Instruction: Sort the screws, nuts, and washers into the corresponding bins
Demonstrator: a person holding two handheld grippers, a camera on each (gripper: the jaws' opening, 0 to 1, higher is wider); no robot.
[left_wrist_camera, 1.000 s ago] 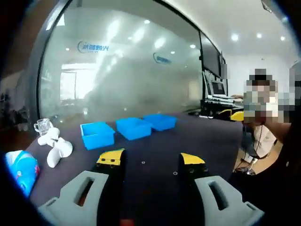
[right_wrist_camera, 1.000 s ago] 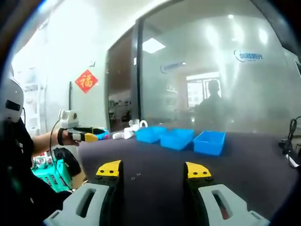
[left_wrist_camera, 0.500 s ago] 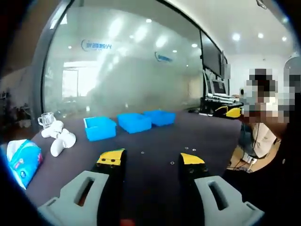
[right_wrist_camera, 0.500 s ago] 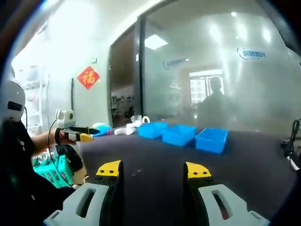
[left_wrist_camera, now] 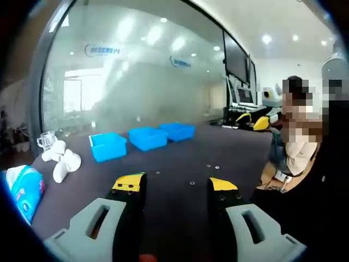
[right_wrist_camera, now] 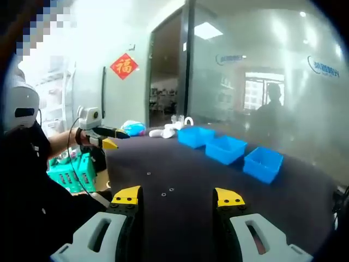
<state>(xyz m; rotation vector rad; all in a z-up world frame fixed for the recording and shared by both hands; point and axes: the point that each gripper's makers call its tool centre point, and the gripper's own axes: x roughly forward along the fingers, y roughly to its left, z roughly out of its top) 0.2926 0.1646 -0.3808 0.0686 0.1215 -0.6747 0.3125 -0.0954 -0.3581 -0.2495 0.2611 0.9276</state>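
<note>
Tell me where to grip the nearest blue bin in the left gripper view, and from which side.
Grip the nearest blue bin by its upright front wall, coming straight down from above with one jaw inside and one outside. It sits open-topped and flat on the dark table, so the thin rim is likely the easiest hold.

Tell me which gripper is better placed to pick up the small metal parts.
Probably right. The right gripper hovers open just short of the small metal parts; the left gripper is held off beyond the dark table's edge.
</note>
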